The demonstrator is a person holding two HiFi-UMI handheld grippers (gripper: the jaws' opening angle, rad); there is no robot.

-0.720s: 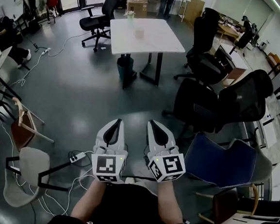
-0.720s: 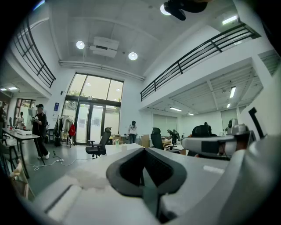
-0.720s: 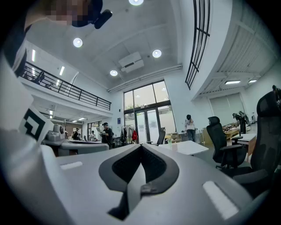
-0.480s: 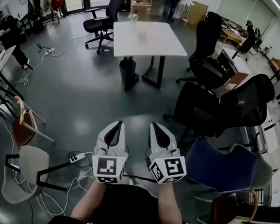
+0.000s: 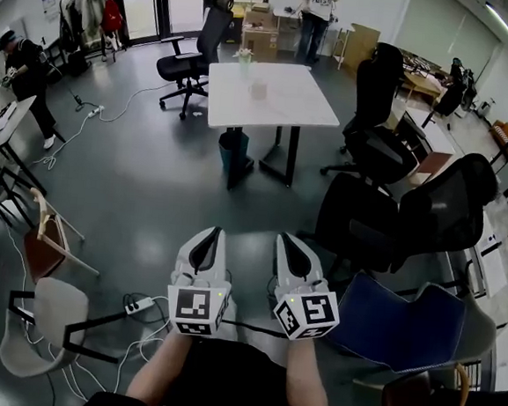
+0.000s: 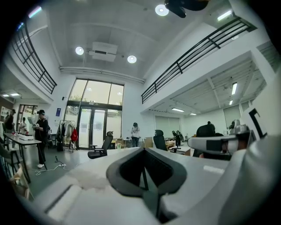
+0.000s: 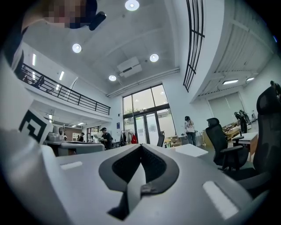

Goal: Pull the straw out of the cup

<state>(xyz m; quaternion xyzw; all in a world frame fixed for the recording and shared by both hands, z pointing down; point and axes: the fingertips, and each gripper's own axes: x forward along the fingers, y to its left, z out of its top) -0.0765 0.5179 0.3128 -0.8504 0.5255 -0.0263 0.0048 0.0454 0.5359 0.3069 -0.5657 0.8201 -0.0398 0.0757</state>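
A white table [image 5: 289, 104] stands far ahead across the grey floor. On it sits a small pale cup [image 5: 259, 89], and a second small item [image 5: 244, 57] with green at its top stands near the far edge; no straw can be made out at this distance. My left gripper [image 5: 211, 233] and right gripper [image 5: 287, 239] are held side by side close to my body, level and far short of the table. Both are shut with nothing between the jaws, as the left gripper [image 6: 142, 150] and right gripper [image 7: 141, 147] show in their own views.
Black office chairs [image 5: 372, 212] and a blue chair [image 5: 403, 321] crowd the right side. A wooden chair [image 5: 42, 245] and floor cables [image 5: 134, 307] lie on the left. A dark bin [image 5: 237, 152] stands under the table. People stand at the back [image 5: 320, 5] and at the left [image 5: 23, 67].
The table and far room have slid lower in the head view and look slightly nearer. Both grippers stay side by side, shut and empty.
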